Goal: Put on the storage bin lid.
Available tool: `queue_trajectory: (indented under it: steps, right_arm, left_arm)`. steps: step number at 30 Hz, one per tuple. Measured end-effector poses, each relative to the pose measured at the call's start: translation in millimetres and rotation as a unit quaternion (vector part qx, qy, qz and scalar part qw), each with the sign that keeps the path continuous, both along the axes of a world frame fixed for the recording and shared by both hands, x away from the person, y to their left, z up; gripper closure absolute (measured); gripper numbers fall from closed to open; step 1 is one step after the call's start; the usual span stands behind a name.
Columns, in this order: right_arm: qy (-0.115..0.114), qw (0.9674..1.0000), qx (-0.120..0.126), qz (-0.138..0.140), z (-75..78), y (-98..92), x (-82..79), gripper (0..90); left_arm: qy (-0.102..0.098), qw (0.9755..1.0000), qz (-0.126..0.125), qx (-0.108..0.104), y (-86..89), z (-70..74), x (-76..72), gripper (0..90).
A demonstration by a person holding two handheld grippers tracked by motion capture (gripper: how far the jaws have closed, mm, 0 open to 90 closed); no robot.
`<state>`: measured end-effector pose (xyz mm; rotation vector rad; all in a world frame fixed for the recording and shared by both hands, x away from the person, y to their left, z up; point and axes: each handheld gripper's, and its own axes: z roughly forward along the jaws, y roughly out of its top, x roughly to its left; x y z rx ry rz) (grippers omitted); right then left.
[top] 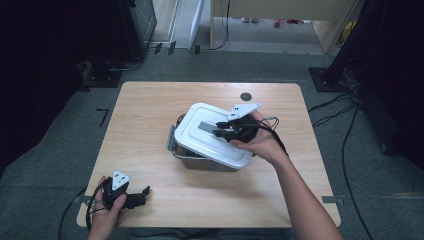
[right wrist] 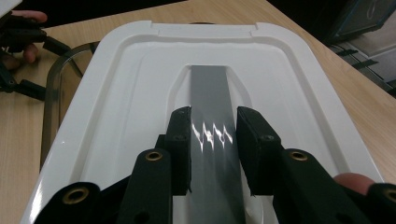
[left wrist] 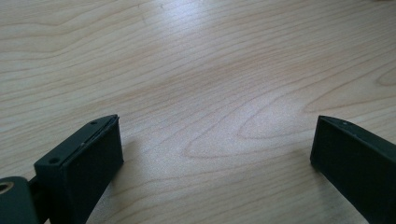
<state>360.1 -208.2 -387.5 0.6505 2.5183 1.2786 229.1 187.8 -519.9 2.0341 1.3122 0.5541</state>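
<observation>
At the lower left of the high view, the left gripper [top: 142,194] rests low on the pale wooden table [top: 150,125], its jaws spread wide with bare wood grain between them. In the centre of the frame stands a grey translucent plastic box [top: 205,161], its white rectangular plastic lid [top: 200,137] sitting askew and tilted. Right of centre, the right gripper [right wrist: 213,140] has its jaws closed against both sides of the flat grey handle strip [right wrist: 210,93] running along the lid's recessed middle.
</observation>
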Motion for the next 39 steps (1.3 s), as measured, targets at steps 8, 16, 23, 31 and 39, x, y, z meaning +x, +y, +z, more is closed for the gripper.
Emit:
queue_trajectory:
  steps: [8,16,23,31,39]
  right_arm:
    - [0.002,0.9999,0.014,-0.006,-1.4,-0.1,0.9,61.7]
    - [-0.011,0.9984,0.041,-0.037,8.2,-15.5,-7.5,54.8]
    - [-0.020,0.9913,0.076,-0.105,13.8,-46.7,-20.2,65.5]
    - [-0.020,0.9795,0.089,-0.180,8.2,-85.7,-37.7,68.9]
    - [-0.008,0.9691,0.072,-0.236,-8.7,-102.4,-51.8,69.3]
  left_arm:
    - [0.000,1.0000,0.000,0.001,-0.2,0.1,0.0,2.1]
    - [-0.013,0.9998,-0.010,0.010,-2.5,2.1,-2.9,2.4]
    - [-0.043,0.9973,-0.049,-0.033,-18.4,27.2,-2.9,2.4]
    - [-0.079,0.9874,-0.111,-0.080,-44.6,64.9,7.0,2.4]
    - [-0.108,0.9760,-0.160,-0.100,-73.6,91.1,24.6,5.8]
